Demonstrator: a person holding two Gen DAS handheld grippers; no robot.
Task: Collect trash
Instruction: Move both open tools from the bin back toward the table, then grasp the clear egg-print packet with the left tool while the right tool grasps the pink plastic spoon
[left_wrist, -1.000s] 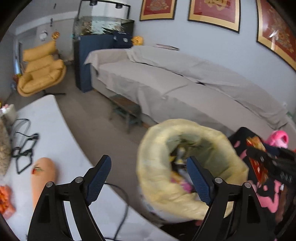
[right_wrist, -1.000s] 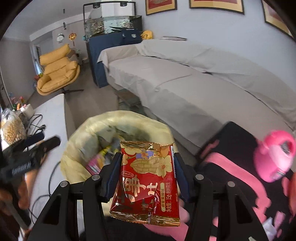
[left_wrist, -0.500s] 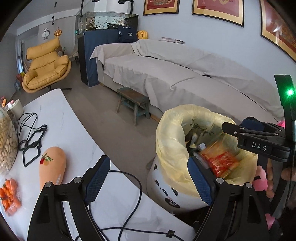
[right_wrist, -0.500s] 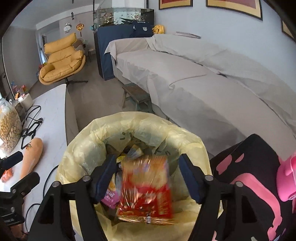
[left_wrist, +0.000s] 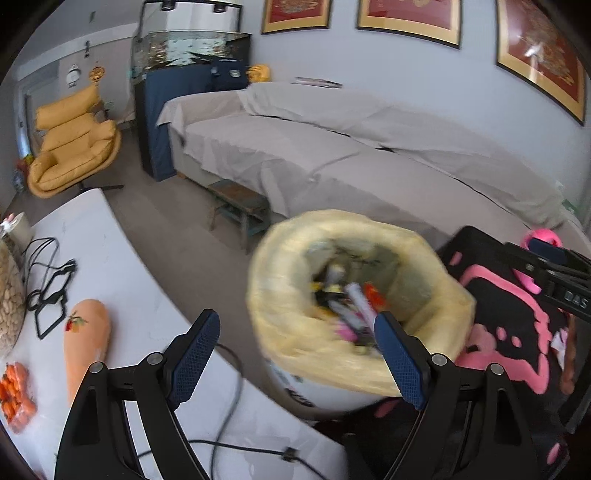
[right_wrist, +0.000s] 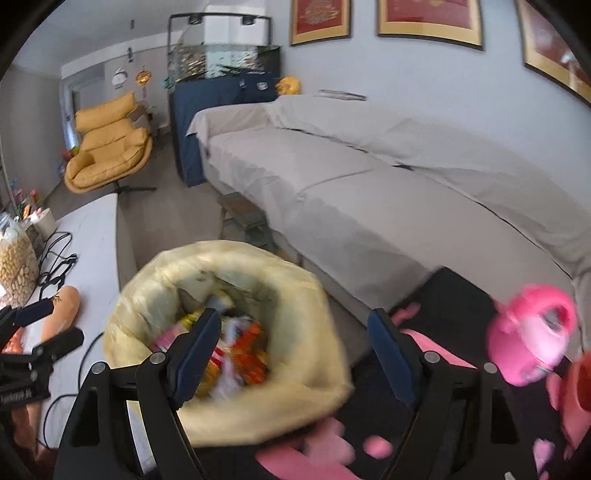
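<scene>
A long sofa (right_wrist: 369, 192) under a grey cover fills the far side, with bare floor (left_wrist: 177, 258) open between it and the white table (left_wrist: 107, 266) on the left. Near the table's curved edge stands a white bin (left_wrist: 306, 391) lined with a yellow bag (left_wrist: 436, 302); blurred wrappers (right_wrist: 243, 354) — the trash — lie inside it. A black cable (left_wrist: 229, 406) runs along the table's near edge. The right gripper (right_wrist: 291, 354) hangs above the bin's right rim, its jaws just opened wide with nothing between them. The left gripper (left_wrist: 297, 360) is spread wide and empty too. The letters "DAS" (left_wrist: 576, 300) show on the right gripper's side — no other writing is legible.
</scene>
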